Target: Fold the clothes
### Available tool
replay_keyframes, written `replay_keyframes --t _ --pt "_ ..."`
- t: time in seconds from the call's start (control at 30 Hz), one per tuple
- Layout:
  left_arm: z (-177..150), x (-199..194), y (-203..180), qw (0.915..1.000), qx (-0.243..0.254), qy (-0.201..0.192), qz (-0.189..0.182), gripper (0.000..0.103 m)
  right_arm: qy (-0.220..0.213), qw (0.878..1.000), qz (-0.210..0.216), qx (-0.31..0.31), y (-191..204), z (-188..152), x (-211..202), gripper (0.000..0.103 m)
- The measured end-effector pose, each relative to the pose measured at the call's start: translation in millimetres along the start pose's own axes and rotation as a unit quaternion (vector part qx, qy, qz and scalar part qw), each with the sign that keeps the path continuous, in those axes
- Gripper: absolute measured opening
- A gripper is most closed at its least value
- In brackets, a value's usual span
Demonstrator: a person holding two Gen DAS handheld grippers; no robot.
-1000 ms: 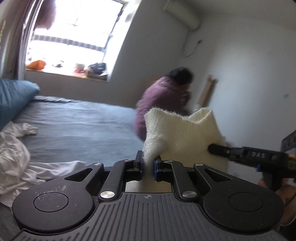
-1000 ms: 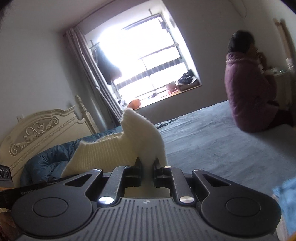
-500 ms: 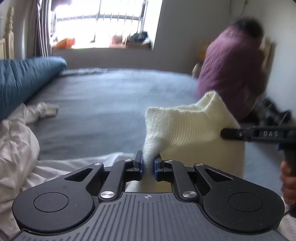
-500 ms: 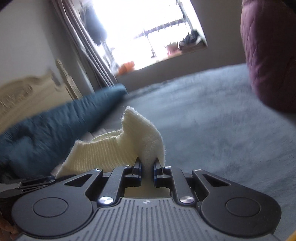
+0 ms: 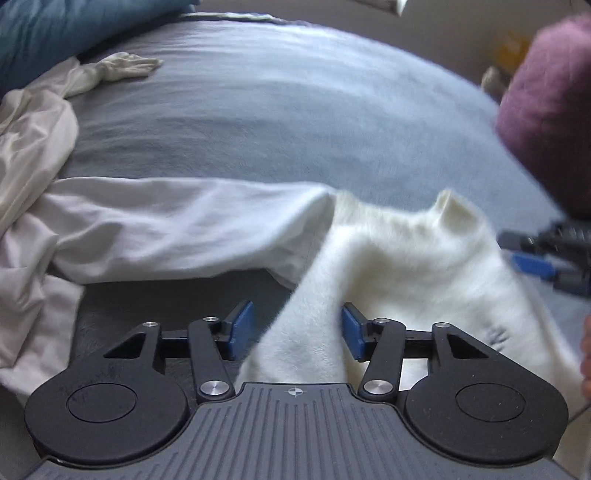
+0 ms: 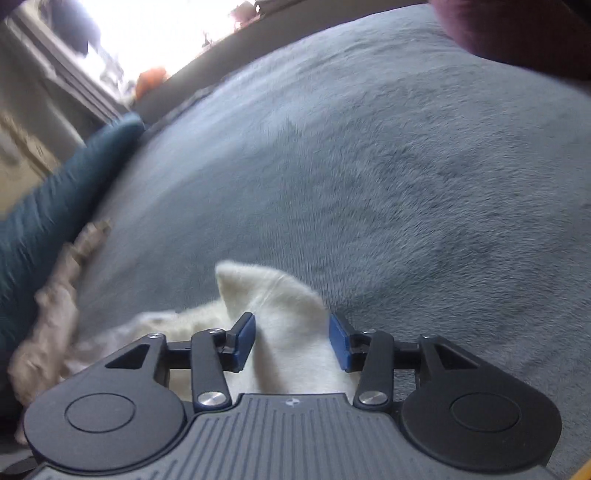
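Note:
A cream knitted garment point(image 5: 413, 266) lies on the grey bed cover point(image 5: 295, 110), with one corner standing up. My left gripper point(image 5: 297, 334) is open, its blue pads wide apart on either side of a fold of the garment. My right gripper point(image 6: 291, 341) is open too, with the garment's other corner point(image 6: 273, 295) rising between its pads. The right gripper's fingertips point(image 5: 535, 266) show at the right edge of the left wrist view.
A crumpled white garment point(image 5: 110, 229) lies to the left, touching the cream one. A dark blue quilt point(image 6: 55, 199) lies along the left. A person in a purple jacket point(image 5: 550, 110) sits at the far right of the bed. A bright window point(image 6: 147, 33) is behind.
Both grippers came down to the bed with the cream garment and opened. The garment, held up and stretched between them before, now rests on the bed cover.

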State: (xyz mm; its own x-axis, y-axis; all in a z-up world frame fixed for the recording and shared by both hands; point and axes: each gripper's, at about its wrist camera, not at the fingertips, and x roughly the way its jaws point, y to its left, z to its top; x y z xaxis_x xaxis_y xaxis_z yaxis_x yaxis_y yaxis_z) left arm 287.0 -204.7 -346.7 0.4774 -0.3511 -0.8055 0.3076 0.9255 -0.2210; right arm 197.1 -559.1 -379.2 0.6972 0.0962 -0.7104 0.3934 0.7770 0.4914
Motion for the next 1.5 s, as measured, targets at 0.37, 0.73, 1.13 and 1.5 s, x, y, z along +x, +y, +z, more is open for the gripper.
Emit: replay_keyframes --t 0.37,0.73,1.13,1.5 --pt "-41.0 -184.5 54.5 0.9977 0.007 0.016 -0.066 0.068 -0.022 0.992 0.121 -0.026 15.0 -51.4 -186.1 0.056" --pt "-191.0 -193.6 95.0 0.9792 0.021 0.177 -0.097 0.068 0.184 0.956 0.193 0.124 65.0 -248.0 -232.3 0.056" --pt "-279.3 -169.8 69.7 0.9736 0.116 0.181 -0.075 0.066 0.252 0.941 0.045 0.219 94.7 -359.0 -152.1 0.058" --pt "-253.7 -202.3 114.4 0.9959 0.028 0.072 -0.048 0.010 0.250 0.953 0.055 0.164 137.7 -357.7 -122.3 0.014"
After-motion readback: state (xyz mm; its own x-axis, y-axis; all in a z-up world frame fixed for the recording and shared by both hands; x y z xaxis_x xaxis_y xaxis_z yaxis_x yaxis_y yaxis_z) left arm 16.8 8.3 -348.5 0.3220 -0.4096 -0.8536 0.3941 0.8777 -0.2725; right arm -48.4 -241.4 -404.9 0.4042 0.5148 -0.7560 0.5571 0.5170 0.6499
